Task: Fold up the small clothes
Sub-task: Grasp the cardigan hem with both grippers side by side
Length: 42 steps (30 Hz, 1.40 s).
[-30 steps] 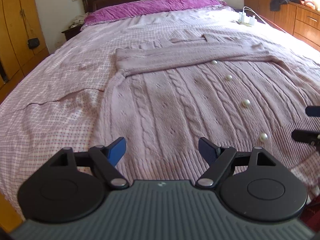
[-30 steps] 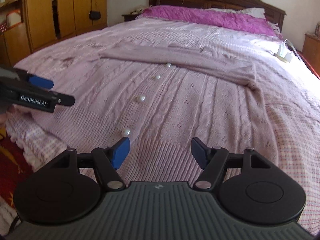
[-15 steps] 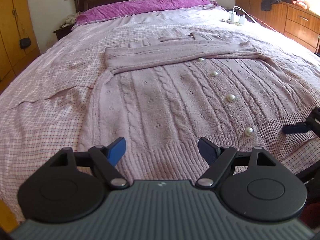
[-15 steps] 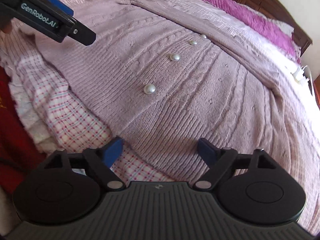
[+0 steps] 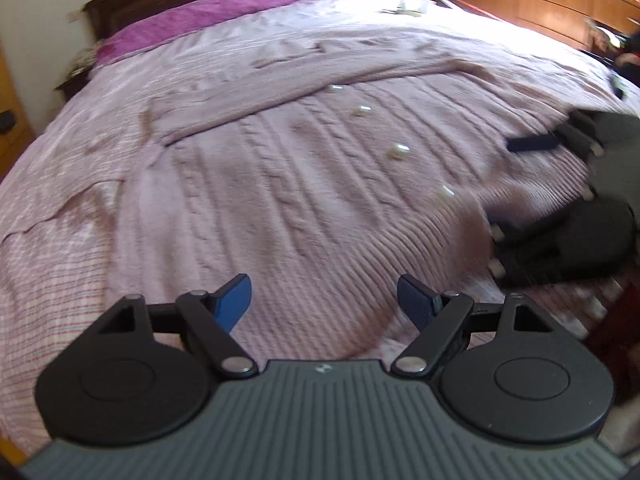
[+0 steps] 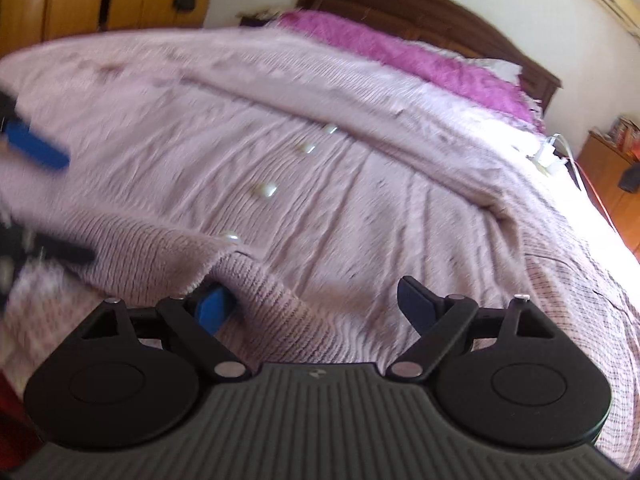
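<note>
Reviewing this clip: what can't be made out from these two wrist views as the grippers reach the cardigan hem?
- Left wrist view: right gripper is motion-blurred and partly sunk in the cardigan; its grip is unreadable.
- Right wrist view: left gripper is smeared and cut by the frame's left edge.
- Right wrist view: the hem covers one blue fingertip.
- Pearl buttons are streaked.

Cardigan (image 5: 304, 184): pink cable-knit, spread flat near the bed's (image 5: 60, 240) foot edge.
Left gripper (image 5: 323, 300): jaws wide apart above the ribbed hem.
Right gripper (image 5: 560, 184): blurred, at the hem's right side.

Matt cable-knit wool cardigan (image 5: 280, 184)
</note>
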Tool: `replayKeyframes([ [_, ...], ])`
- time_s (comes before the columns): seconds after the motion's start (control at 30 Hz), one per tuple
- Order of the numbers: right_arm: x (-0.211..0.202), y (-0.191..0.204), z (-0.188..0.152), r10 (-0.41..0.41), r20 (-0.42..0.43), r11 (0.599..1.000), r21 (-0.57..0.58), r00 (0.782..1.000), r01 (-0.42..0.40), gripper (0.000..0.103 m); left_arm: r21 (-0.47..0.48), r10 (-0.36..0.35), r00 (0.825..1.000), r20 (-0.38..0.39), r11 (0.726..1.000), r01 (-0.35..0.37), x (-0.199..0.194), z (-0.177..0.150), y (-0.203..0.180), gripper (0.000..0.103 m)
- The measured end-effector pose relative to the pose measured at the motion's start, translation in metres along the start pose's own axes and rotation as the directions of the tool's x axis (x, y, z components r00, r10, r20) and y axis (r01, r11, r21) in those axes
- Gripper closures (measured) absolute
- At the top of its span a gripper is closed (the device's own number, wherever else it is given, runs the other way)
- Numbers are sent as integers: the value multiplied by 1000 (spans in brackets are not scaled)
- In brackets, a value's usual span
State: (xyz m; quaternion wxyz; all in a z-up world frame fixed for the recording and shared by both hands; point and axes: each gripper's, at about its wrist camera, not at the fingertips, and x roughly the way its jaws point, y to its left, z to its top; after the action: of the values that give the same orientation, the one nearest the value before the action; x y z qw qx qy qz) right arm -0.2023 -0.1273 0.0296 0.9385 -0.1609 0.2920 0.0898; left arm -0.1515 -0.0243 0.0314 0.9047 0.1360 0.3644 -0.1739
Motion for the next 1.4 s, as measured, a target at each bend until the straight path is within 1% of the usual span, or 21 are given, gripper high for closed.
replayKeyframes([
  [0.07, -1, -6, 4, -8, 19, 999, 40, 1000, 7, 14, 45, -19, 1000, -3, 999, 19, 2, -2, -8, 19],
  [0.13, -1, -10, 7, -6, 29, 998, 62, 1000, 4, 14, 93, -6, 1000, -10, 996, 7, 7, -4, -16, 19],
  [0.2, -4, -11, 6, -4, 35, 997, 71, 999, 1, 14, 130, 24, 1000, -9, 991, -23, 12, -5, -22, 19],
  [0.3, -6, -9, 4, 6, 32, 998, 64, 999, -8, 14, 161, 105, 994, 1, 982, -104, 22, -3, -24, 19],
  [0.37, -6, -7, 3, 23, 17, 998, 55, 1000, -24, 14, 160, 150, 989, 17, 975, -151, 28, -2, -21, 18],
  [0.47, -8, -2, -2, 67, -20, 997, 39, 998, -66, 14, 134, 210, 977, 40, 968, -214, 34, 2, -13, 17],
  [0.57, -7, 4, -9, 96, -57, 995, 25, 994, -94, 14, 57, 210, 977, 19, 976, -211, 38, 6, -2, 16],
  [0.63, -5, 6, -12, 101, -84, 995, 26, 991, -99, 15, 33, 199, 980, 11, 979, -199, 38, 5, 3, 16],
  [0.7, -5, 8, -14, 86, -87, 996, 21, 992, -85, 22, 49, 210, 977, 27, 976, -211, 37, 3, 0, 17],
  [0.73, -5, 9, -16, 75, -85, 997, 18, 994, -73, 32, 57, 219, 975, 38, 974, -221, 36, 1, -2, 17],
  [0.77, -6, 8, -18, 67, -83, 998, 19, 994, -66, 40, 64, 225, 973, 53, 972, -228, 34, 0, -4, 21],
  [0.8, -7, 8, -19, 65, -79, 998, 21, 995, -64, 44, 76, 222, 973, 68, 971, -227, 33, -1, -7, 26],
  [0.87, -9, 3, -20, 59, -69, 998, 37, 996, -56, 58, 85, 226, 970, 90, 969, -233, 30, -1, -11, 39],
  [0.9, -10, 1, -19, 57, -61, 997, 47, 996, -54, 62, 92, 232, 967, 101, 966, -241, 28, 0, -13, 43],
  [0.93, -11, -1, -19, 56, -54, 997, 57, 997, -53, 69, 99, 227, 968, 109, 966, -238, 27, 1, -14, 57],
  [0.97, -11, -5, -17, 54, -46, 996, 67, 997, -51, 73, 99, 213, 970, 114, 969, -224, 25, 2, -15, 72],
  [1.03, -12, -9, -14, 55, -31, 995, 79, 998, -53, 79, 81, 190, 974, 121, 976, -200, 23, 5, -13, 84],
  [1.1, -14, -10, -10, 53, -12, 995, 82, 999, -52, 83, 52, 176, 975, 134, 981, -184, 20, 10, -10, 88],
  [1.17, -18, -11, -5, 42, 20, 995, 86, 999, -44, 87, 30, 167, 974, 153, 984, -173, 15, 13, -8, 89],
  [1.27, -24, -16, -1, 31, 65, 994, 105, 997, -38, 88, 23, 168, 969, 183, 984, -175, 9, 18, -9, 89],
  [1.4, -29, -24, 4, 29, 99, 989, 141, 995, -43, 89, 17, 170, 962, 215, 984, -177, 3, 24, -10, 90],
])
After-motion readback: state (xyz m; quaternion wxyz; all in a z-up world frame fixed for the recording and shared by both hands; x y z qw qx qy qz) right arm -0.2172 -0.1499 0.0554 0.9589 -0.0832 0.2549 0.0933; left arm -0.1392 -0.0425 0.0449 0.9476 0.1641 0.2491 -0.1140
